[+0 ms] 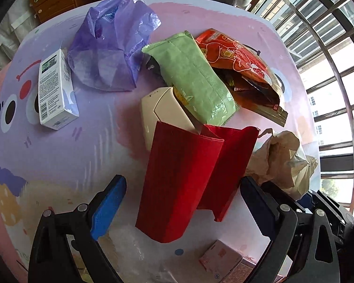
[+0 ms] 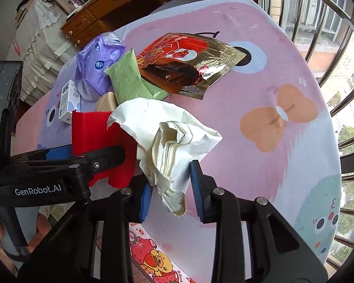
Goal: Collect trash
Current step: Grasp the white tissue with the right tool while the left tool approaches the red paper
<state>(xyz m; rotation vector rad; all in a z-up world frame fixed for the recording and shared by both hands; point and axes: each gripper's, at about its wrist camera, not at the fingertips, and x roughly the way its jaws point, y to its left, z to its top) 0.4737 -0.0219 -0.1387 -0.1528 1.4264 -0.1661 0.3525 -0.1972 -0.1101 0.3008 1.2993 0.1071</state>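
**Trash heaped on a cartoon-print tablecloth, both claws spread**

Litter lies in a loose cluster on the glossy pink-and-lilac tablecloth (image 1: 59, 146). In the left wrist view, the left gripper (image 1: 184, 202) has its blue-padded jaws spread wide on either side of a red cardboard sleeve (image 1: 177, 184), a matte, folded, open-ended carton lying between them; whether either pad touches it cannot be told. Out of its far end, toward 12 o'clock, slides a cream inner box (image 1: 162, 110) with smooth rounded corners. Overlapping that box is a green plastic wrapper (image 1: 193, 75), flat with a crimped seam. At 1 o'clock lies a torn red snack bag (image 1: 238, 56), its shiny foil mouth gaping over dark contents that cannot be made out. At 11 o'clock sits a crumpled, translucent purple plastic bag (image 1: 111, 47), and at 10 o'clock a small white printed carton (image 1: 56, 89) lies on its side.

In the right wrist view, the right gripper (image 2: 172, 191) is also open, with the wrinkled tail of a crumpled white paper bag (image 2: 167, 127) hanging between its blue pads. The left gripper's black arm reaches in at 9 o'clock beside the red sleeve.
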